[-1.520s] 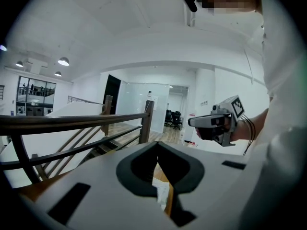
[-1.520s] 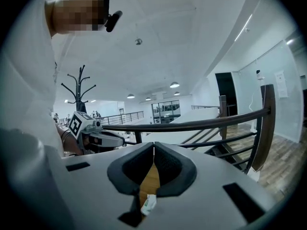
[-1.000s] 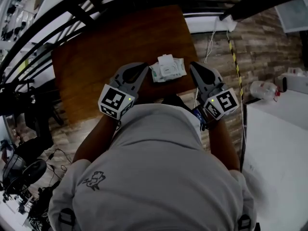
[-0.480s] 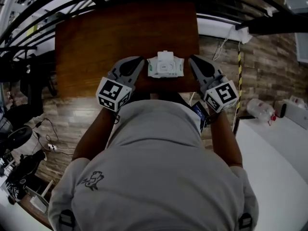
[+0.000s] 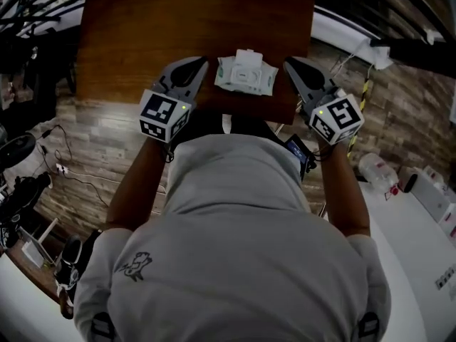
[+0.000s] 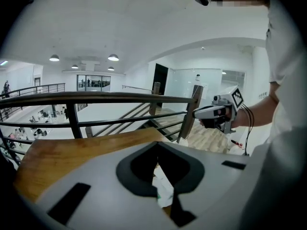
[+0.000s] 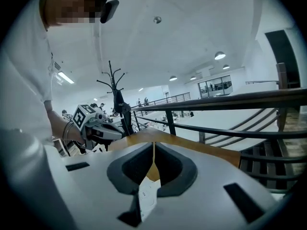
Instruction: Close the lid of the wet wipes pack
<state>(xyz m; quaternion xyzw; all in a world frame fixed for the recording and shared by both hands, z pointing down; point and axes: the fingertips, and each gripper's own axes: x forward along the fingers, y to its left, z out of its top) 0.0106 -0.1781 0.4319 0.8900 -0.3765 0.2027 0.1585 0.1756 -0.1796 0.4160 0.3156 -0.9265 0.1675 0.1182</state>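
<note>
While poised on either side of the wet wipes pack [image 5: 246, 75], held both tongs pressed together and empty. Kept the left gripper [image 5: 199, 64] just beside one edge and the right gripper [image 5: 292, 65] just beside the other, seemingly without contact. Found the pack between the two tips on the wooden table [image 5: 142, 27]. Judged its white lid [image 5: 247, 55] flipped up beyond both tips, so nothing done yet. Left to do: reach over the flap and press it down shut.

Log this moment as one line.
left gripper jaws shut | right gripper jaws shut | white wet wipes pack between them on brown wooden table, not held
</note>
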